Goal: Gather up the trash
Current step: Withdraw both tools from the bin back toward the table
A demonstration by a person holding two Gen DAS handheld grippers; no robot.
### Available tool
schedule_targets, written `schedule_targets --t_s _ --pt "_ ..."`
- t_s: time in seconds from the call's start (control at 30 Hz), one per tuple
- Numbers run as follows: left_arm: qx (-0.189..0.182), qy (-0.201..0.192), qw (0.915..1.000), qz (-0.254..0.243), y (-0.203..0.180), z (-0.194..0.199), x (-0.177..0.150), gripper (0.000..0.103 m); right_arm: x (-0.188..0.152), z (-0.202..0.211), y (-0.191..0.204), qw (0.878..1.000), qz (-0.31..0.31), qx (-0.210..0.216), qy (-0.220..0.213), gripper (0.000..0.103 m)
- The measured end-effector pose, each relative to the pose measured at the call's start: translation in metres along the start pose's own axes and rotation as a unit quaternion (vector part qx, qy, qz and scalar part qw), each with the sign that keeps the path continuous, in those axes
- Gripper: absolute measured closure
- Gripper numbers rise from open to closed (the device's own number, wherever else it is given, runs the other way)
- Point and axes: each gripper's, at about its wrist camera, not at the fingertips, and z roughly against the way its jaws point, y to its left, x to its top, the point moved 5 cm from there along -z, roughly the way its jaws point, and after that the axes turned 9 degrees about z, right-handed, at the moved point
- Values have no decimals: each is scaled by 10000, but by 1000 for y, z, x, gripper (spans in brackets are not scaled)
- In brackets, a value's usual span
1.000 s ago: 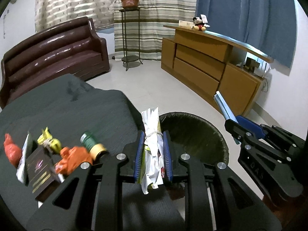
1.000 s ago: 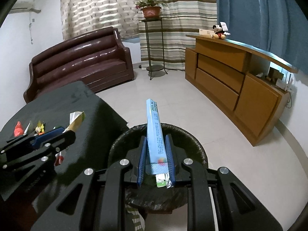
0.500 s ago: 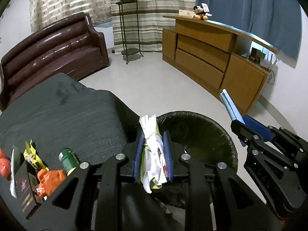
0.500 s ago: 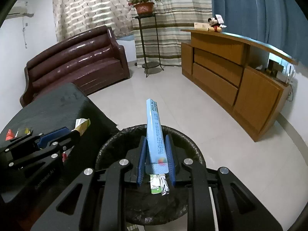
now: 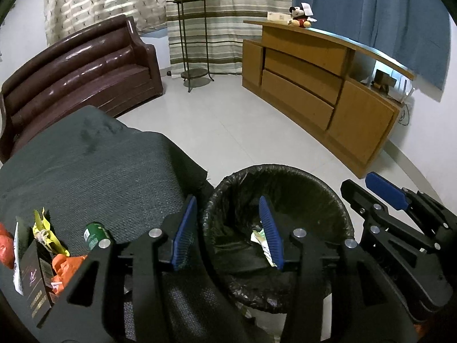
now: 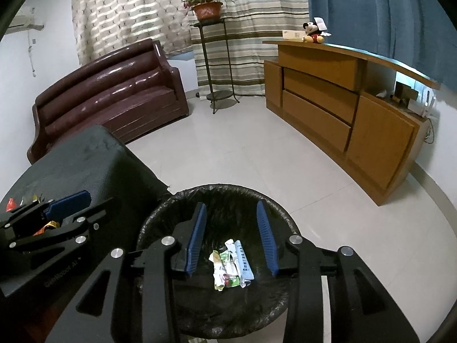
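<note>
A round bin with a black liner (image 5: pixel 288 177) (image 6: pixel 177 200) stands on the floor beside the dark table. My left gripper (image 5: pixel 227 233) is open and empty over the bin's left rim. My right gripper (image 6: pixel 232 235) is open and empty above the bin's middle. Inside the bin lie a white and green wrapper (image 6: pixel 224 268) and a light blue box (image 6: pixel 244 260); the wrapper also shows in the left wrist view (image 5: pixel 261 237). On the table's left end lie a green can (image 5: pixel 92 234), an orange wrapper (image 5: pixel 64 265), a yellow wrapper (image 5: pixel 45 231) and a dark box (image 5: pixel 35 283).
The dark cloth-covered table (image 5: pixel 94 165) is to the left. A brown sofa (image 5: pixel 77 77), a plant stand (image 5: pixel 194 37) and a wooden sideboard (image 5: pixel 322 85) line the walls across a pale tiled floor (image 5: pixel 242 131).
Both grippers opened. The white wrapper fell from the left gripper and the light blue box from the right gripper into the bin. The left gripper moved right over the rim.
</note>
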Motion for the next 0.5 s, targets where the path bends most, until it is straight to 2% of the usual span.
schedule_targets --t_s 0.1,0.5 --pt "34 -28 10000 34 2 2 1 51 1 1 0 10000 5 -12 -4 65" --pt "217 -116 9994 230 30 34 -5 43 4 12 12 9999 114 97 -63 56"
